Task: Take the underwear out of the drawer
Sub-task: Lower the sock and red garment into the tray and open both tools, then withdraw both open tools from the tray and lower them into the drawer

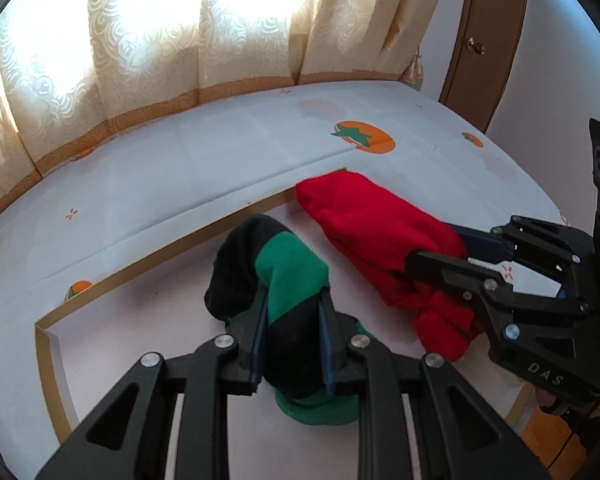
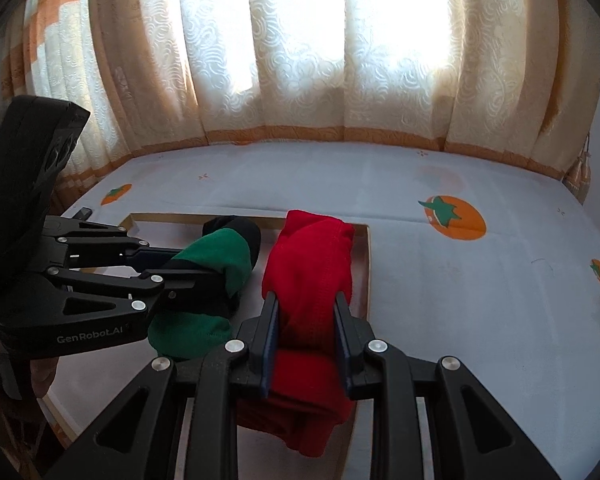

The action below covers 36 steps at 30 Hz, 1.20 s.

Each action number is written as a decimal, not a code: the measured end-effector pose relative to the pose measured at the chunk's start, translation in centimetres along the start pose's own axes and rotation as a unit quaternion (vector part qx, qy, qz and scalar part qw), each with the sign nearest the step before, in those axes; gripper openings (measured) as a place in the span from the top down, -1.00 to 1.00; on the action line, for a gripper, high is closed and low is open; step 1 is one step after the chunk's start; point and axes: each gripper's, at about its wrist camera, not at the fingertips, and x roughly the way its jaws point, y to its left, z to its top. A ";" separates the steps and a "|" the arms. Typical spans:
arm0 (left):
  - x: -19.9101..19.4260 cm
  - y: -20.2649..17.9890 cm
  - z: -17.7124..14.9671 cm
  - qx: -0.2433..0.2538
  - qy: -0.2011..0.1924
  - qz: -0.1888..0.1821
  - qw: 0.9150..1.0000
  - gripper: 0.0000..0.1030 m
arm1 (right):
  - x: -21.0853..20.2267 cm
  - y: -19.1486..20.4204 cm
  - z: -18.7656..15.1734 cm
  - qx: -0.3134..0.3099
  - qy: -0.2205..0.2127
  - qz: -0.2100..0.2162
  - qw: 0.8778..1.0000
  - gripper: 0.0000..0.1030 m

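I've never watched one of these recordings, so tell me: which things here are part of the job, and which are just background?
Part of the job:
- green-and-black underwear, clamped in the left tool
- red underwear, clamped in the right tool
- open drawer

Just background:
- tomato-print bedsheet
- cream curtains
- wooden door

Both underwear pieces soft matt knit cloth: red one (image 2: 308,264), green-black one (image 1: 288,276). Grippers matt black plastic, shiny metal rivets. Drawer (image 1: 48,344) rim raw wood. Curtain (image 2: 300,60) embossed fabric.
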 end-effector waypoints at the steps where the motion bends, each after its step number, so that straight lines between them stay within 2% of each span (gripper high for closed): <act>1: 0.1 -0.2 0.0 0.002 -0.001 0.001 1.000 0.61 | 0.1 0.0 0.0 -0.001 0.003 -0.001 1.000 0.47; 6: 0.5 -0.5 0.0 0.009 -0.008 0.006 1.000 0.52 | 0.6 0.2 0.0 -0.007 0.019 -0.006 1.000 0.41; 9: 0.2 -0.4 -0.1 0.005 -0.016 0.012 1.000 0.41 | 0.1 0.4 -0.1 -0.013 0.008 -0.017 1.000 0.27; 11: 0.0 -0.4 -0.3 0.002 -0.018 0.012 1.000 0.27 | -0.1 0.5 -0.3 -0.022 0.002 -0.033 0.999 0.01; 12: -0.1 -0.4 -0.4 0.002 -0.018 0.013 1.000 0.26 | -0.1 0.5 -0.4 -0.022 0.001 -0.033 0.999 -0.02; 15: -0.7 -0.7 -0.8 0.002 -0.025 0.013 1.000 0.19 | -0.6 0.4 -0.6 -0.018 -0.002 -0.035 0.999 -0.03; 20: -2.4 -1.3 -1.3 -0.007 -0.048 0.008 0.999 -0.02 | -1.9 0.4 -0.9 -0.014 -0.012 -0.034 0.999 -0.15; 30: -7.0 -3.4 -4.2 -0.008 -0.093 -0.032 0.995 -0.12 | -6.4 2.1 -3.5 -0.031 -0.016 -0.016 0.999 -0.22; 36: -9.7 -4.5 -7.2 -0.011 -0.113 -0.063 0.992 -0.13 | -9.4 3.5 -6.1 -0.038 -0.023 0.000 0.999 -0.24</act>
